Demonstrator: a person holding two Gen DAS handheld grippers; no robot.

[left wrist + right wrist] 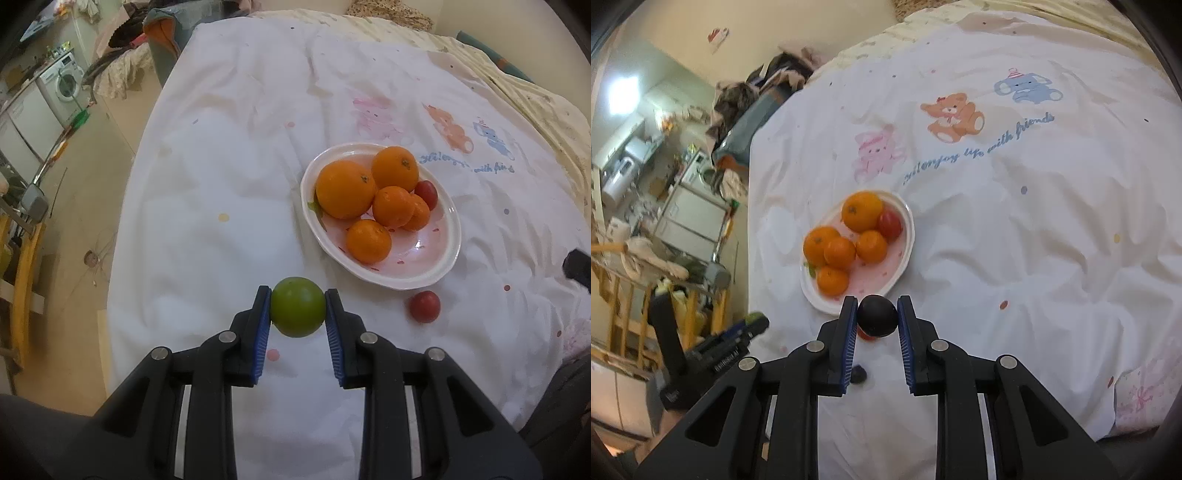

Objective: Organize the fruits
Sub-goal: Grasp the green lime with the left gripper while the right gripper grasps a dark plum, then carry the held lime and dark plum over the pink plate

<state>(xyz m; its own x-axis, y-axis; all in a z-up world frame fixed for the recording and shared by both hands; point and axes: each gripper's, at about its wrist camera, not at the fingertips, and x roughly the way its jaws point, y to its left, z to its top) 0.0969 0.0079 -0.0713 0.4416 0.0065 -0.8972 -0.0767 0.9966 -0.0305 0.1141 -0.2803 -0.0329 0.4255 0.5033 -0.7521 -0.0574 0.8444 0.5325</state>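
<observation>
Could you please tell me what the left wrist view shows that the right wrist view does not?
Only the left wrist view shows the left gripper shut on the green fruit. Only the right wrist view shows the right gripper shut on the dark fruit. Both show the oval dish holding oranges and a red fruit.

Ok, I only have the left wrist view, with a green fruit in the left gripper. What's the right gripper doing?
Observer: The right gripper is shut on a dark plum.
Operator: Where is it relative to the plate?
Observer: In the right wrist view, the plum sits just short of the plate's near rim.
Operator: Any loose fruit I can't see?
Observer: A small dark fruit lies on the sheet, beside the right gripper's left finger.
</observation>
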